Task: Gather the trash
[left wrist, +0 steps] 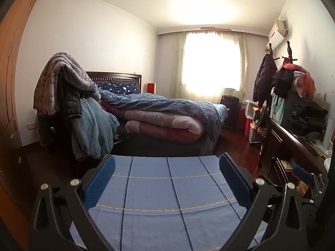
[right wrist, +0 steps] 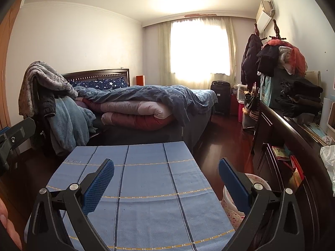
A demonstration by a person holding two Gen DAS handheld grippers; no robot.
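My left gripper [left wrist: 167, 158] stands open over a table with a blue checked cloth [left wrist: 167, 205]; nothing is between its blue pads. My right gripper [right wrist: 166, 162] is open too, above the same cloth [right wrist: 146, 198] near its right edge. A floral bin [right wrist: 229, 204] with a pale rim stands on the floor just right of the table, partly behind the right finger. A crumpled white plastic bag [right wrist: 328, 161] lies on the dark dresser at the far right. I see nothing lying on the cloth itself.
Beyond the table is a bed [left wrist: 167, 113] with folded quilts, and a chair draped with blankets [left wrist: 62, 87] on its left. A dark dresser [right wrist: 293, 146] piled with clothes runs along the right wall. Dark red floor [right wrist: 226, 146] lies between bed and dresser.
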